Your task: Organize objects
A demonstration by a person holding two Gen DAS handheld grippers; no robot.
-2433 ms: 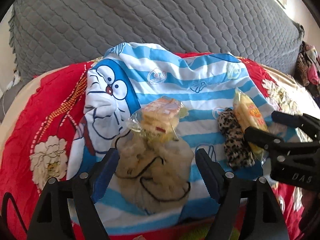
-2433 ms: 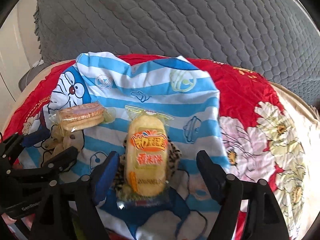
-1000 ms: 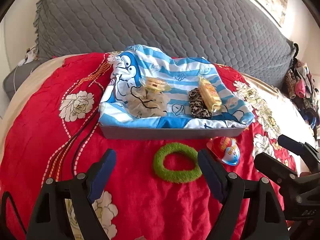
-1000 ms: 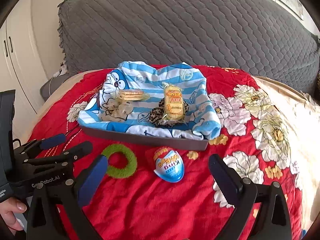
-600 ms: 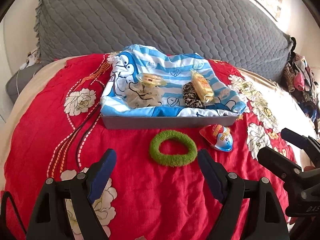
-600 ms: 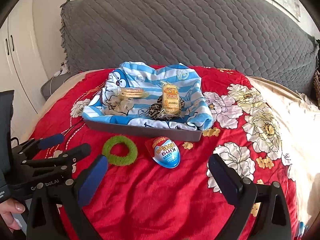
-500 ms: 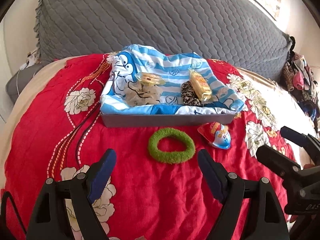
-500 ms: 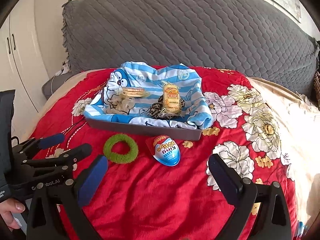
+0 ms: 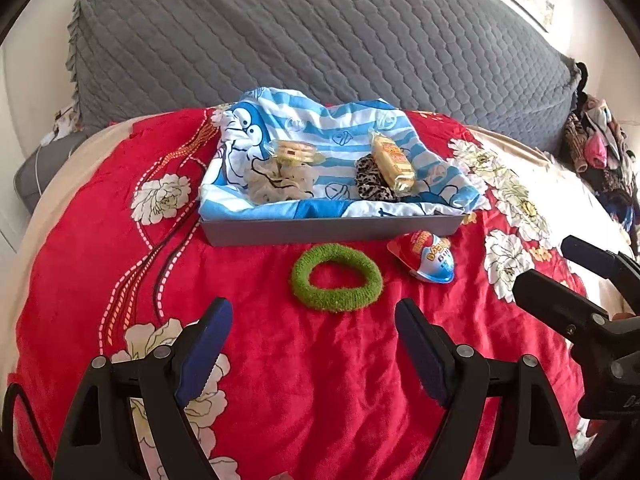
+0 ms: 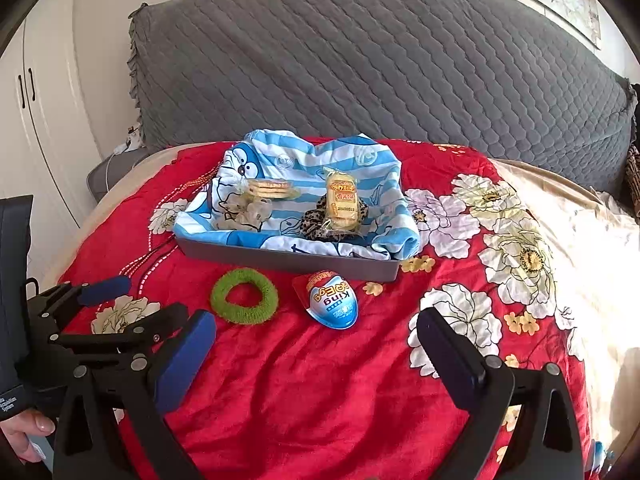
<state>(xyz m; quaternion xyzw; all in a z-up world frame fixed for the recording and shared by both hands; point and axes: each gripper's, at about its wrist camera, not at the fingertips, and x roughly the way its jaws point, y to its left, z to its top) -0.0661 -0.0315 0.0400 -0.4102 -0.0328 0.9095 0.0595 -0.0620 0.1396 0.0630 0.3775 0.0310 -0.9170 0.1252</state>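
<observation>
A grey tray (image 9: 332, 230) (image 10: 288, 260) lined with a blue striped cartoon cloth (image 9: 344, 136) sits mid-bed. In it a wrapped biscuit pack (image 9: 294, 151) lies on a cream scrunchie (image 9: 276, 184), and a yellow snack bar (image 9: 392, 162) (image 10: 341, 200) lies on a leopard scrunchie (image 9: 370, 184). In front of the tray lie a green scrunchie (image 9: 336, 276) (image 10: 244, 295) and a red and blue egg-shaped pack (image 9: 428, 255) (image 10: 330, 298). My left gripper (image 9: 310, 346) stands open and empty just short of the green scrunchie. My right gripper (image 10: 316, 358) stands open and empty just short of the egg pack.
A red floral blanket (image 9: 280, 380) covers the bed, with a grey quilted headboard (image 9: 300, 28) behind. Clothes are piled at the far right (image 9: 600, 152). White cupboard doors (image 10: 36, 120) stand at the left. A hand (image 10: 24, 432) holds the left gripper's handle.
Both grippers have drawn back from the tray, where they hovered over its contents. The green scrunchie and the egg pack have come into view. Over the last half second hardly anything moved.
</observation>
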